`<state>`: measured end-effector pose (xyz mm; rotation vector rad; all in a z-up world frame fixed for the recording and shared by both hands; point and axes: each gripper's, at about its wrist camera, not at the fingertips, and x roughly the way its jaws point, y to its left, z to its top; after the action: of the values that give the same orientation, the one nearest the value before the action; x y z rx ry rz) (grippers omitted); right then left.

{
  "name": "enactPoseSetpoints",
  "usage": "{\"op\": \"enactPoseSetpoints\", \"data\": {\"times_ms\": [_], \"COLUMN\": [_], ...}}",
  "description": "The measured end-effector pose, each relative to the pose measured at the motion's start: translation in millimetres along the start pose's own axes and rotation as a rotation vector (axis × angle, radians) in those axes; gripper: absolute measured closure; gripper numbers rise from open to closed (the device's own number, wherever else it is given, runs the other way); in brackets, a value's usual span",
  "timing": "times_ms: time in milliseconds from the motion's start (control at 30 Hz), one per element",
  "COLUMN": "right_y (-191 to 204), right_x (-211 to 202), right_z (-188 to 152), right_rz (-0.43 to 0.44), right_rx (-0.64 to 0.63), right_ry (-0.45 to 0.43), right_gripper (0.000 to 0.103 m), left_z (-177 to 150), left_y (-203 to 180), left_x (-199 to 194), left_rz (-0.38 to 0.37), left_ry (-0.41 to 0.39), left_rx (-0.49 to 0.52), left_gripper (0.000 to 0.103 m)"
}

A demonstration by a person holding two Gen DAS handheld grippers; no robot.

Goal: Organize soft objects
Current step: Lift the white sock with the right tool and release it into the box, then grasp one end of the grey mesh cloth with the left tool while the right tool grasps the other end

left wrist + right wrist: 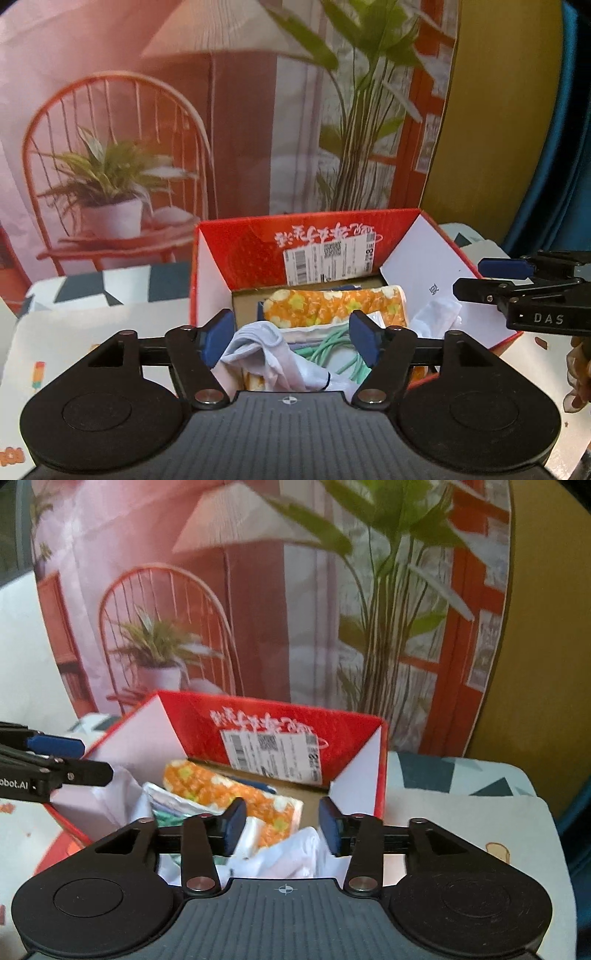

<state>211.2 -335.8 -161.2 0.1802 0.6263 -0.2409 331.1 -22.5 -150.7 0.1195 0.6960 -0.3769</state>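
Both claws were seen open over the red cardboard box [236, 254], nothing gripped. The white sock [258, 347], draped at the left claw's [291, 338] six o'clock, could be snagged; the right claw [282, 825] likewise.

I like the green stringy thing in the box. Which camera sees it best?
The left wrist view: the green cord lies looped in the red box, between the left gripper's fingers. The right wrist view shows only a green sliver.
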Motion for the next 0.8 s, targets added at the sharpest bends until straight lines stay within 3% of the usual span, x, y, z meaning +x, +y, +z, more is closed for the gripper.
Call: {"op": "enactPoseSetpoints", "data": {"times_ms": [100,200,267,433,800], "right_y": [2.3,6.3,9.5,17.7,37.6], "right_x": [-15.2,-29.8,-39.1,-59.0,-82.2], "right_z": [-4.3,-9.8,-14.1,-30.2,-98.5], "right_rz": [0.013,0.032,0.035,0.061,0.101], "right_rx": [0.011,0.018,0.015,0.025,-0.002], "right_ry": [-0.039,-0.060,-0.072,-0.079,0.005], "right_gripper": [0.049,0.026,0.009,0.001,0.001], "left_z": [-9.4,-23.4,-34.3,-68.5,-138.9], "left_y": [-2.8,-6.9,-7.7,-15.5,-28.5], "left_x": [-20.8,-40.3,-51.6,-70.9,-82.2], "left_rz": [0.003,0.020,0.016,0.020,-0.033], "left_ry": [-0.039,-0.067,-0.079,-0.054,0.053], "left_rx": [-0.003,-0.024,-0.045,-0.053,-0.079], "left_gripper": [0.024,0.012,0.011,0.010,0.013]}}
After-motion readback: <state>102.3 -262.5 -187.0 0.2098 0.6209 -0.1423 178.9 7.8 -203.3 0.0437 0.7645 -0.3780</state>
